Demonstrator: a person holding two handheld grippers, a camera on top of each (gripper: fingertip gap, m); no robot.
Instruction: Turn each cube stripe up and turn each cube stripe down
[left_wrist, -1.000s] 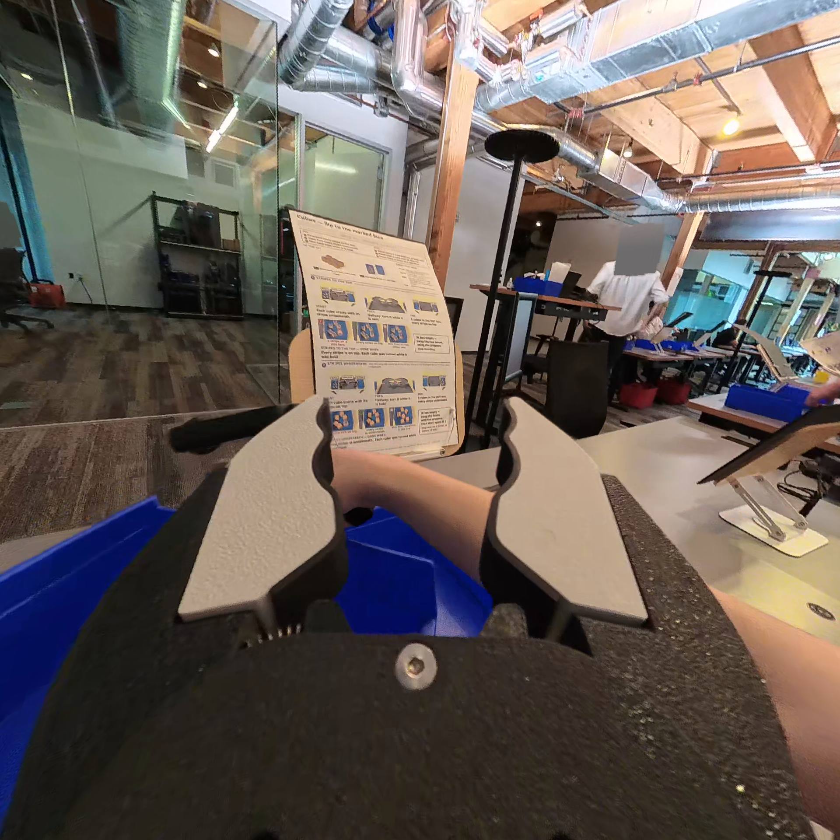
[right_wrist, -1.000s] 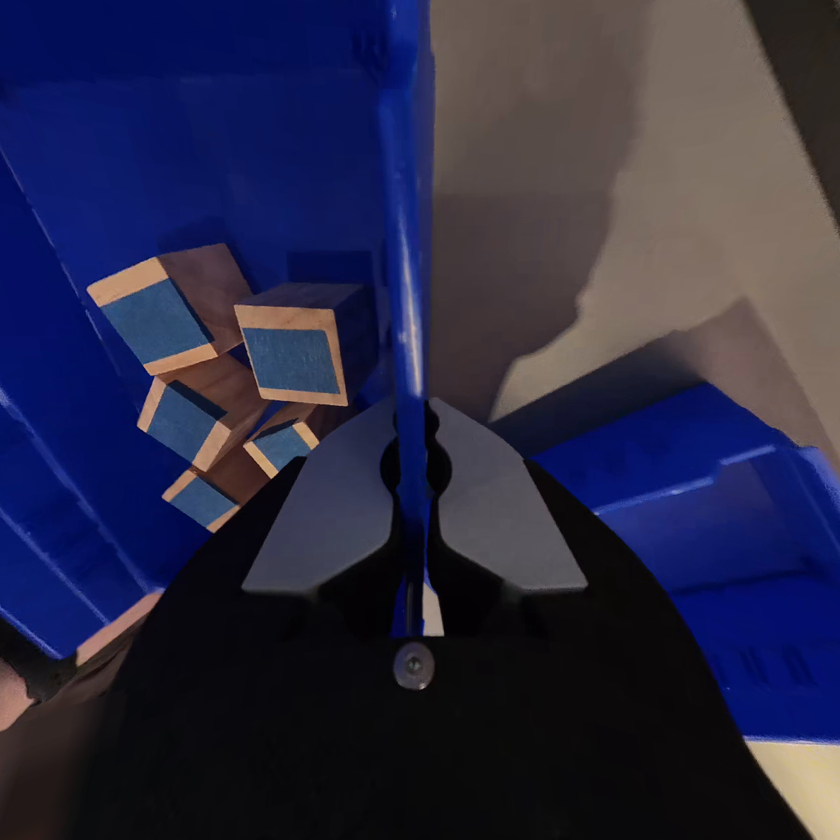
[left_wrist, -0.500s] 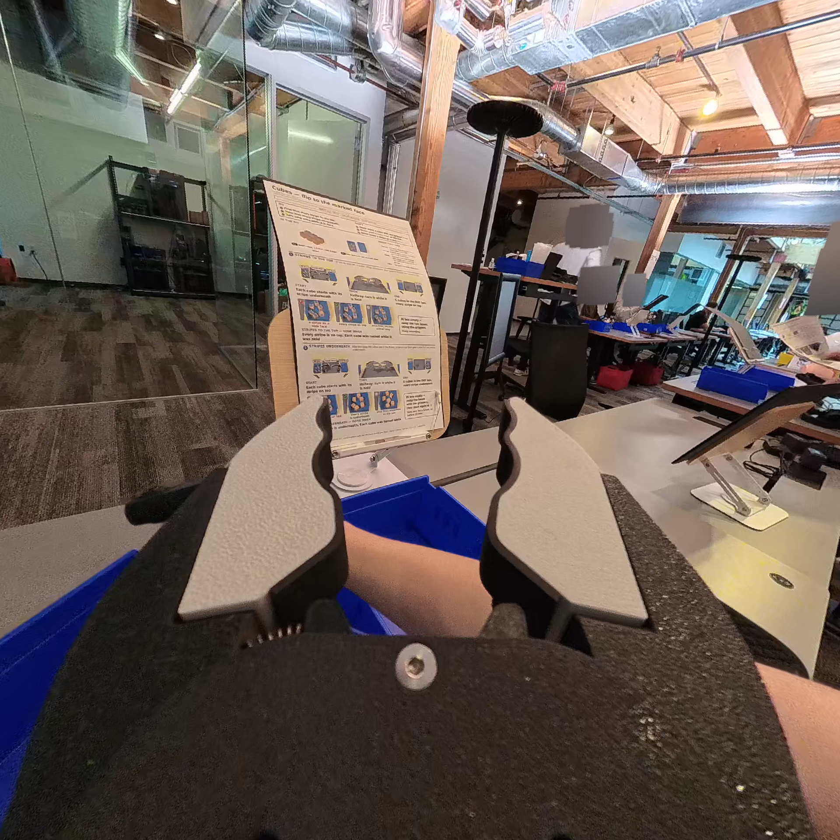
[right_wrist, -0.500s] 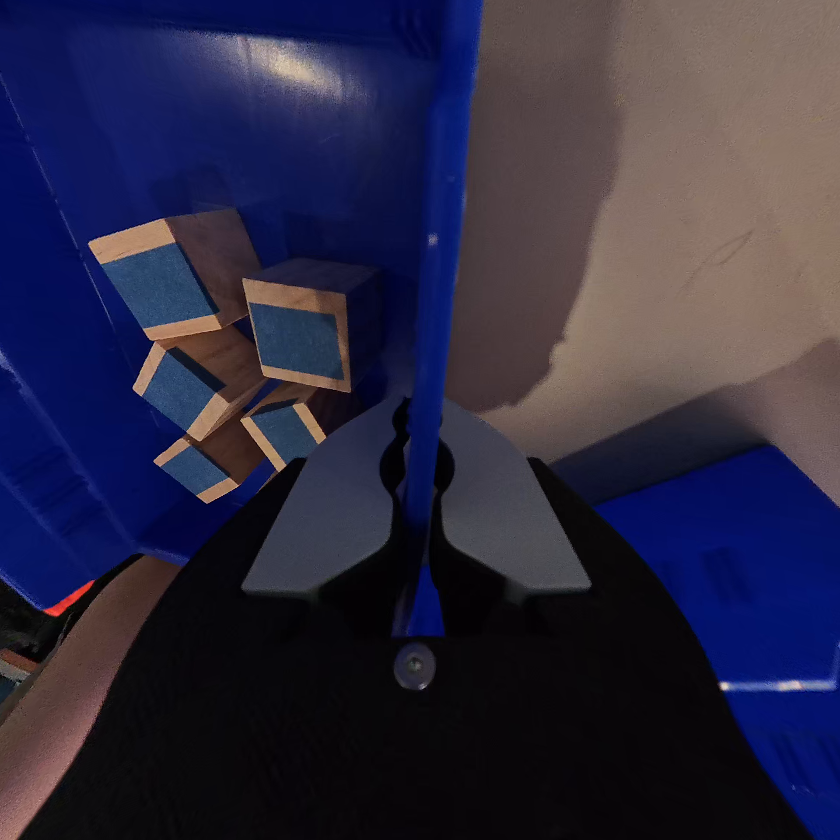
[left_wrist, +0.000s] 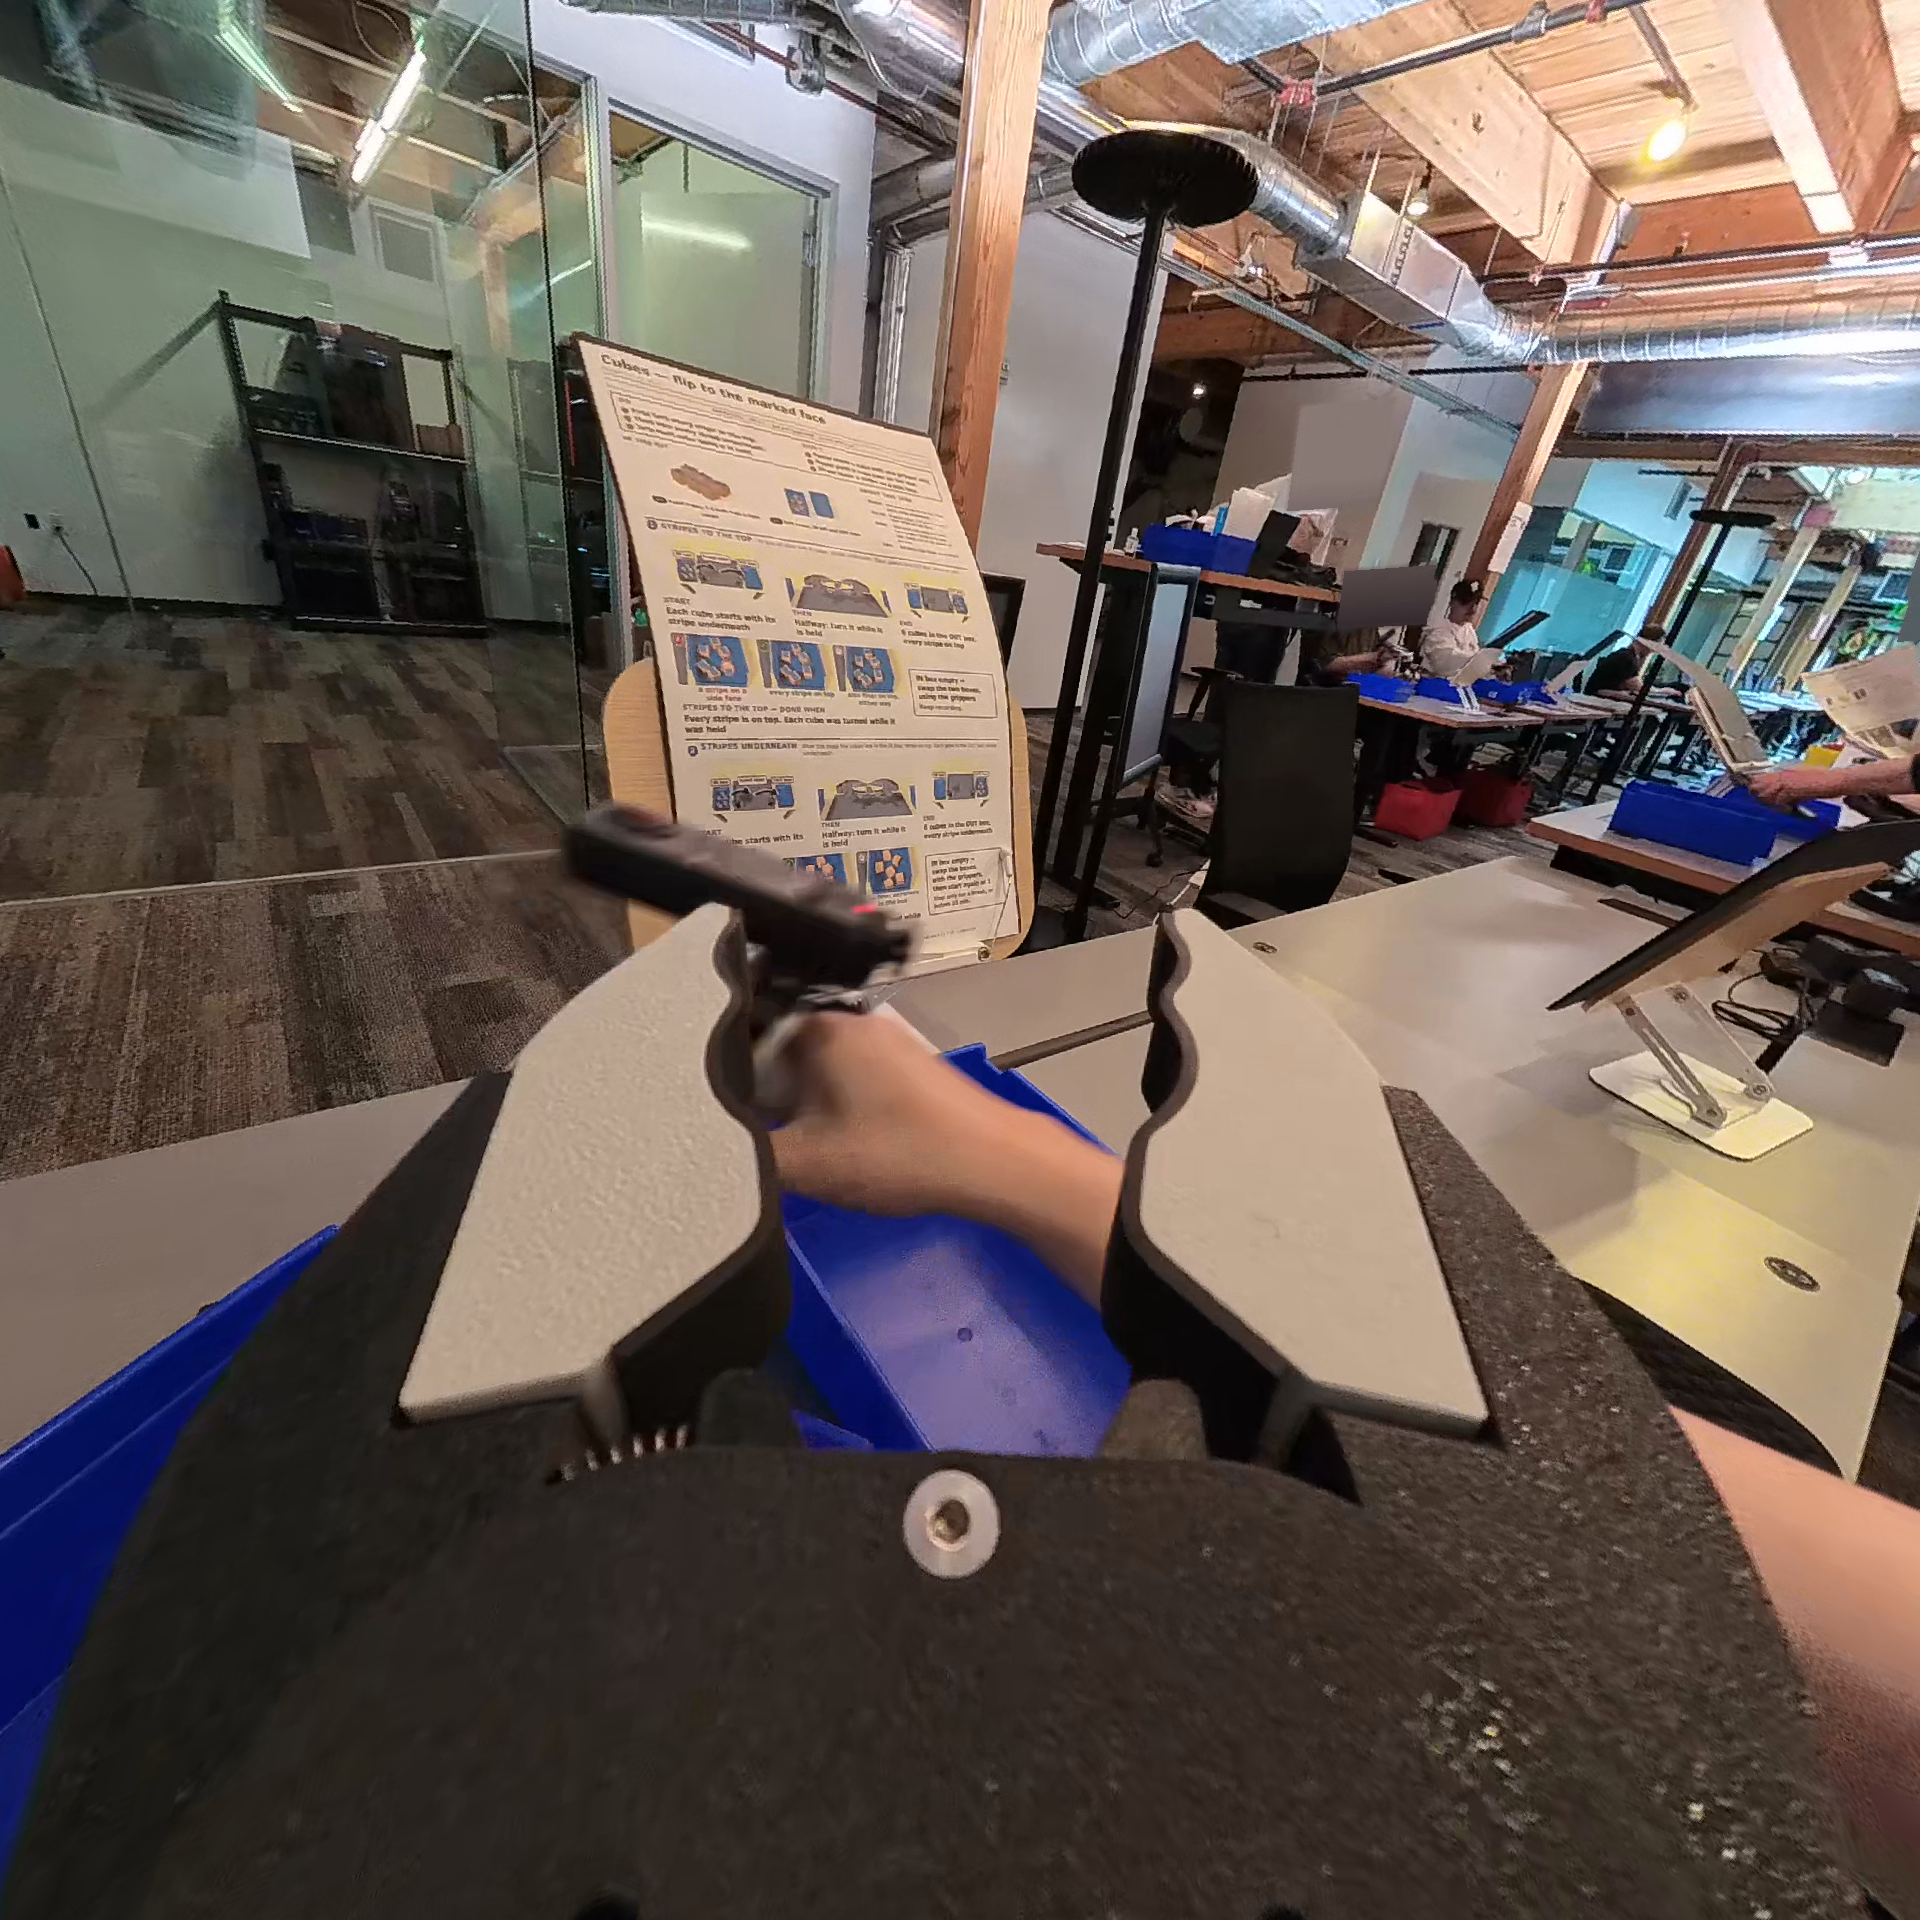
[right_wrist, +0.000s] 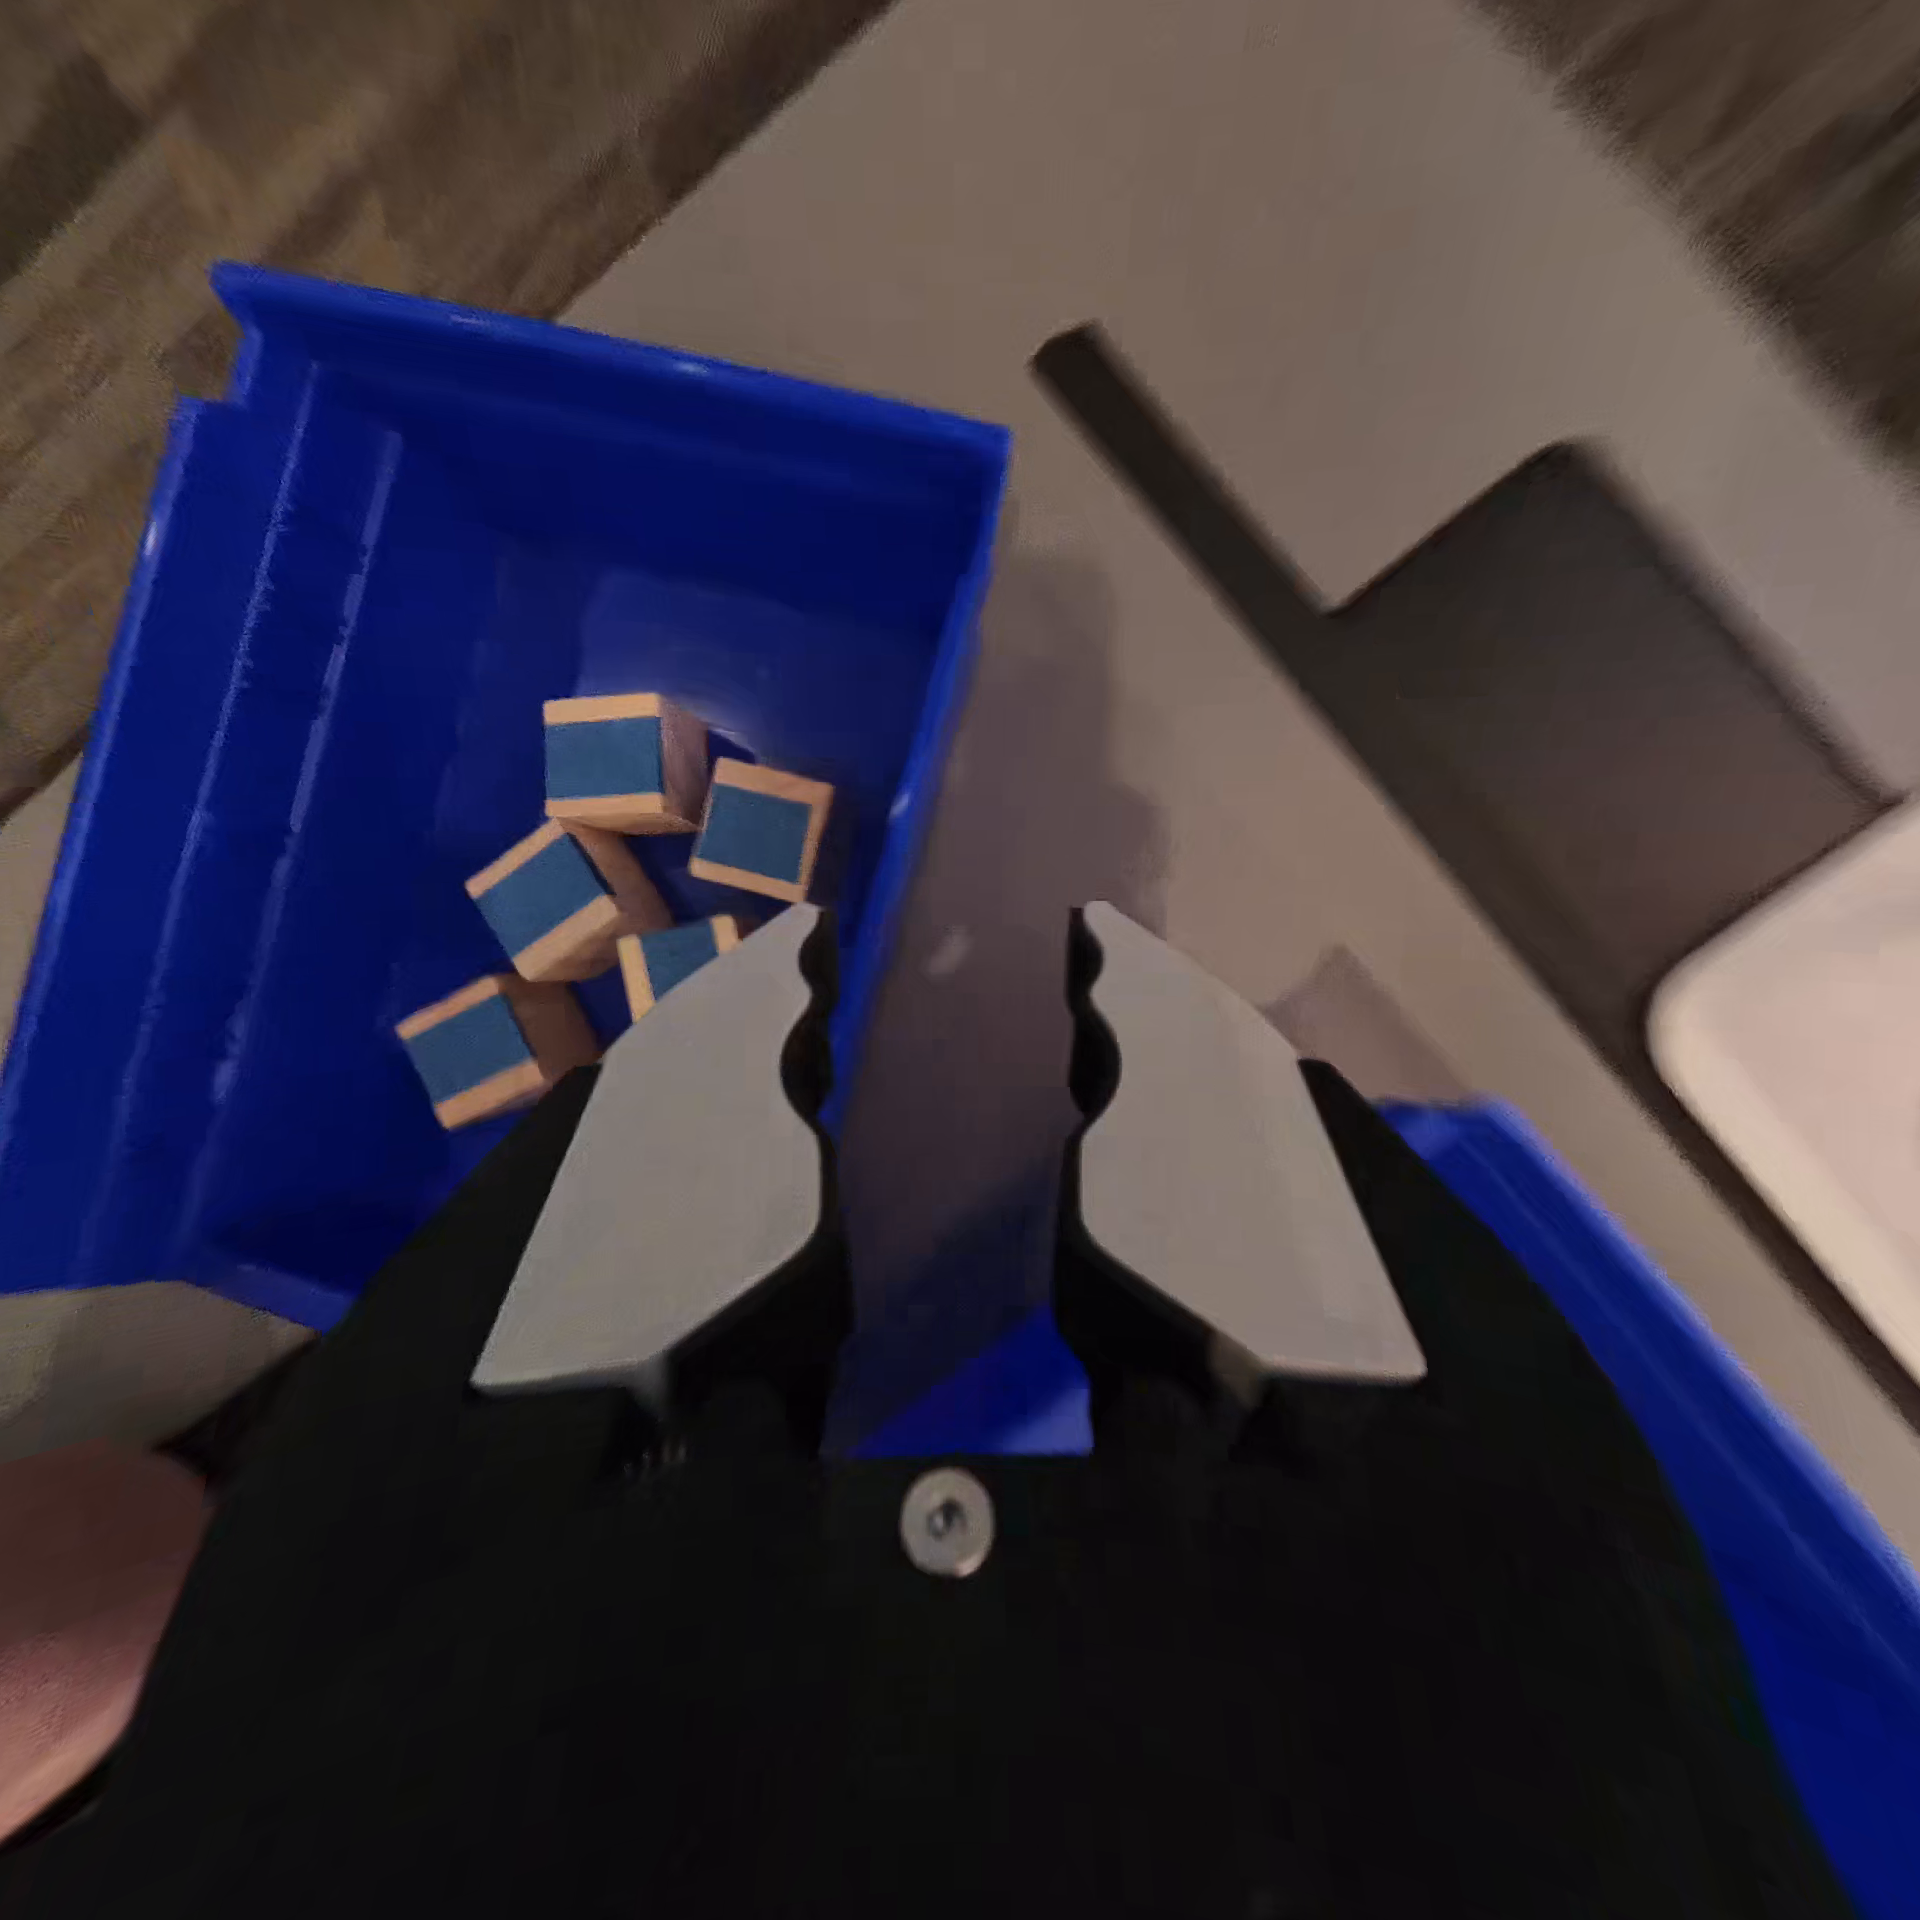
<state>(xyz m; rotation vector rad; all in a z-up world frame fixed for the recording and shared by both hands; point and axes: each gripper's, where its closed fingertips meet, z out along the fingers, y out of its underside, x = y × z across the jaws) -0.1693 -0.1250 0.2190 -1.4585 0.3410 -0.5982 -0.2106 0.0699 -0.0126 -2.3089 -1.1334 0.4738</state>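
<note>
Five small wooden cubes (right_wrist: 634, 894), each with a blue stripe facing up, lie jumbled in the near right corner of a deep blue plastic bin (right_wrist: 312, 727) standing on the grey table (right_wrist: 1299, 312). The right gripper (right_wrist: 940, 920) hangs above that bin's right wall with its jaws apart and nothing pressed between the pads; the wall's rim runs just beside the inner finger (right_wrist: 727, 1039). A careless descent could catch that rim and shove or tip the bin. Because the cubes touch one another against the wall, a finger may well wedge between them or nudge a neighbour over. The left gripper (left_wrist: 940, 935), jaws wide apart and empty, sits over a second blue bin (left_wrist: 956, 1340), beside the person's forearm (left_wrist: 966, 1143).
</note>
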